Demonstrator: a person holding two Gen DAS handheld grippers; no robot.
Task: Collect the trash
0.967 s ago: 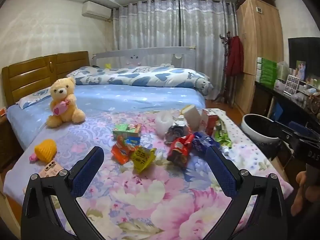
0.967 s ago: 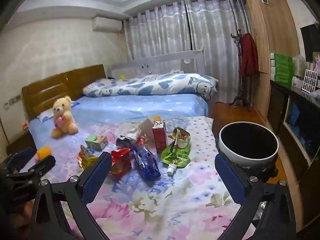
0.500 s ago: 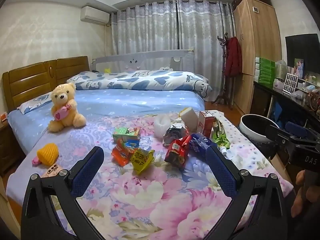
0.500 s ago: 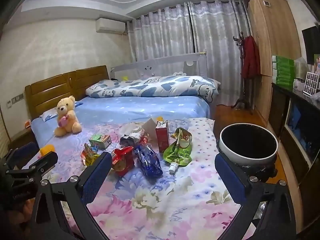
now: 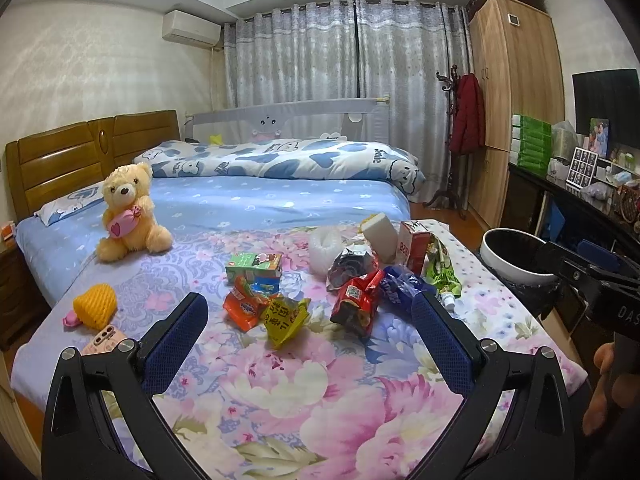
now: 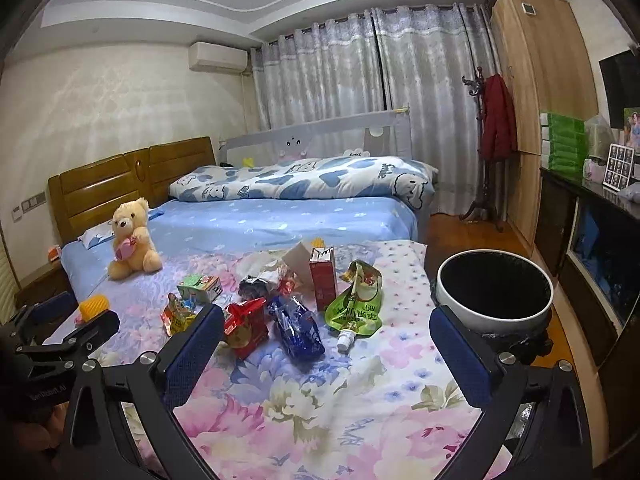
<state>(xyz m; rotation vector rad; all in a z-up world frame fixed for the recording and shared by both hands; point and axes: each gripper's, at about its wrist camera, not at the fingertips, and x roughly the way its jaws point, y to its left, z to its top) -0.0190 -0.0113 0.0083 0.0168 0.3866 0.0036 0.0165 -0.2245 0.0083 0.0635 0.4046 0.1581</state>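
Note:
Trash lies in a loose pile on the flowered bedspread (image 5: 280, 392): a yellow wrapper (image 5: 286, 318), an orange wrapper (image 5: 242, 308), a red packet (image 5: 356, 300), a blue wrapper (image 5: 400, 286), a green pouch (image 6: 354, 304), a red carton (image 6: 322, 274) and a green juice box (image 5: 252, 266). A white bin with a black liner (image 6: 494, 290) stands beside the bed at the right. My left gripper (image 5: 308, 344) is open and empty, above the bed in front of the pile. My right gripper (image 6: 324, 356) is open and empty, in front of the pile, left of the bin.
A teddy bear (image 5: 130, 212) sits at the left of the bed. A yellow toy (image 5: 96, 306) and a phone (image 5: 104, 340) lie near the left edge. A rolled quilt (image 5: 280, 158) lies at the back. A dark cabinet (image 6: 592, 232) and a wardrobe (image 5: 516, 100) stand at the right.
Both cameras have pulled back and risen slightly, so the trash pile sits a little farther away. Both grippers stay open and empty.

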